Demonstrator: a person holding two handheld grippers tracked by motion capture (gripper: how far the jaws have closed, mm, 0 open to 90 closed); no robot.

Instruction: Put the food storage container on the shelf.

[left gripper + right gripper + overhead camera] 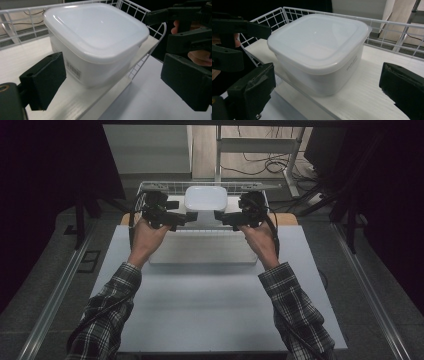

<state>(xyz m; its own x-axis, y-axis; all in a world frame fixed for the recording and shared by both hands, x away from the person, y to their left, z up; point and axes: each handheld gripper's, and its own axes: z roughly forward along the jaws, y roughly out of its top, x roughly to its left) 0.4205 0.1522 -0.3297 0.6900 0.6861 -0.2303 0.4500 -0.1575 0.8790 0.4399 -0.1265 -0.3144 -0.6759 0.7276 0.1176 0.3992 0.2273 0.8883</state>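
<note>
1. Forearms in plaid sleeves [112,312] came in nearest the high camera, running up across the pale table [210,320] toward the far end.
2. Sat on the white shelf board [367,87] inside the wire basket [150,185] at the table's far edge: white lidded container [205,199], upright, lid on, resting flat on the board.
3. Lay squarely between the two tools: container straight ahead of each pair of jaws, left gripper [187,216] just off its left side, right gripper [220,216] just off its right side.
4. Roughly square with rounded corners, so no clear long axis; barcode label [73,70] faced the left tool, printed side faced the right tool.
5. Neither hand clearly nearer; both about equally close, mirrored across the container.
6. Left gripper [110,82]: jaws spread wide, nothing gripped, pads clear of the container wall, lower front corner of the box framed between them.
7. Right gripper [329,92]: jaws likewise spread wide, nothing held, box corner seen between the pads but not touched.
8. Pose: left hand [147,235] and right hand [260,240] held level, tools pointing inward at each other, jaws at about the height of the container's wall below the lid rim.
9. Judgement: looked like a two-sided squeeze or lift was the setup; would need both tools to close in evenly on opposite walls, else the box could skid on the smooth board or tilt against the basket wire.
</note>
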